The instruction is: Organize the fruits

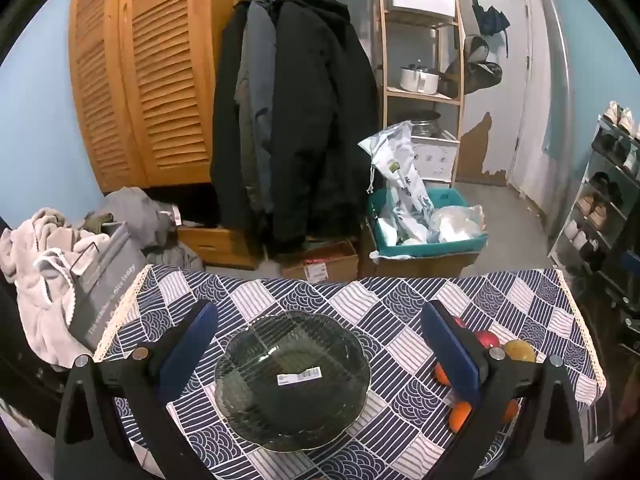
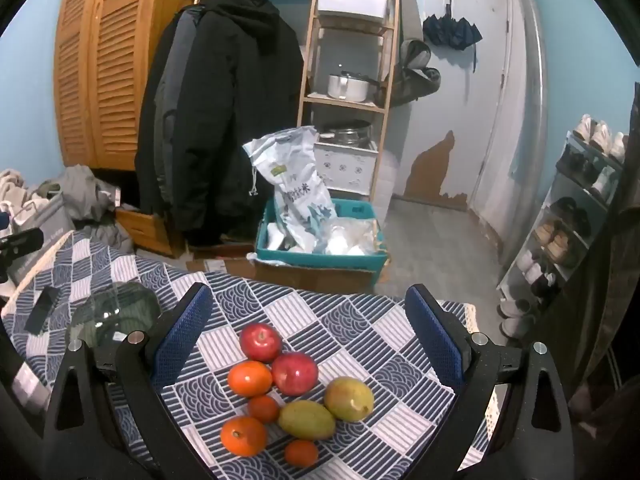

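Here: two red apples (image 2: 260, 342), four oranges (image 2: 250, 378), two yellow-green mangoes (image 2: 307, 419) clustered on table (image 2: 360, 320); glass plate (image 1: 292, 380) with barcode sticker (image 1: 300, 375); both tools (image 1: 320, 340) (image 2: 308, 336) wide, empty.

Dim, even indoor light with soft shadows. Strong fisheye bending, black corners. The ribbed clear glass plate (image 1: 292, 380) shows faint glare; the far room looks slightly soft.
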`<state>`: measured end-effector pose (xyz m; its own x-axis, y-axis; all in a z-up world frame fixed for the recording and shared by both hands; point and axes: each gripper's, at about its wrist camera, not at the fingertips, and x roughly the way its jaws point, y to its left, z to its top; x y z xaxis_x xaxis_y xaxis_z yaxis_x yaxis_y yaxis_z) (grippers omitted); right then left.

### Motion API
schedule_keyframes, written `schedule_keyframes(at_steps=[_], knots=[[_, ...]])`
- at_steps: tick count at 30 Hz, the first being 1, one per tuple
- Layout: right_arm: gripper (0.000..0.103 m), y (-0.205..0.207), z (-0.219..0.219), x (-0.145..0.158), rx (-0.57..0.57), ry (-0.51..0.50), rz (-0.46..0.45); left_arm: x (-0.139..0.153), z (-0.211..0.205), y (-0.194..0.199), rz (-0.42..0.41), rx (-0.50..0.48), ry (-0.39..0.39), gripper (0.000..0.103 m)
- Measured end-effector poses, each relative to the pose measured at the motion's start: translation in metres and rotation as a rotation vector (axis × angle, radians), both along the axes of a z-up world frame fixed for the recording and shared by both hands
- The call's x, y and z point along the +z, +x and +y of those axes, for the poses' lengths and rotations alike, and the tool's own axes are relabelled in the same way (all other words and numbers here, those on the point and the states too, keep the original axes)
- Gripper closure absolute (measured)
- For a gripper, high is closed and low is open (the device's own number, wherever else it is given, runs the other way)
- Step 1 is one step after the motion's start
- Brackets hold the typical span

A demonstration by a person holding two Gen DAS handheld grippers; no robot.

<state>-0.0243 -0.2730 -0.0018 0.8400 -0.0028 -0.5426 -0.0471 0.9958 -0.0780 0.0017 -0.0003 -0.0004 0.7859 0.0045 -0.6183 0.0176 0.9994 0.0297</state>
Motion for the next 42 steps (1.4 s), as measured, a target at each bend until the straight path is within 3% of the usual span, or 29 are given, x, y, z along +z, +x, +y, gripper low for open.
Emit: schedule_keyframes(at_steps=[11, 42], knots=[[0.008, 0.0, 0.0, -0.001, 0.0, -0.006, 0.001, -0.011, 0.002, -0.003, 0.002, -0.009, 0.001, 0.001], [0.008, 0.0, -0.001, -0.001, 0.0, -0.013, 0.002, -0.006, -0.003, 0.001, 0.013, -0.018, 0.01, 0.001]])
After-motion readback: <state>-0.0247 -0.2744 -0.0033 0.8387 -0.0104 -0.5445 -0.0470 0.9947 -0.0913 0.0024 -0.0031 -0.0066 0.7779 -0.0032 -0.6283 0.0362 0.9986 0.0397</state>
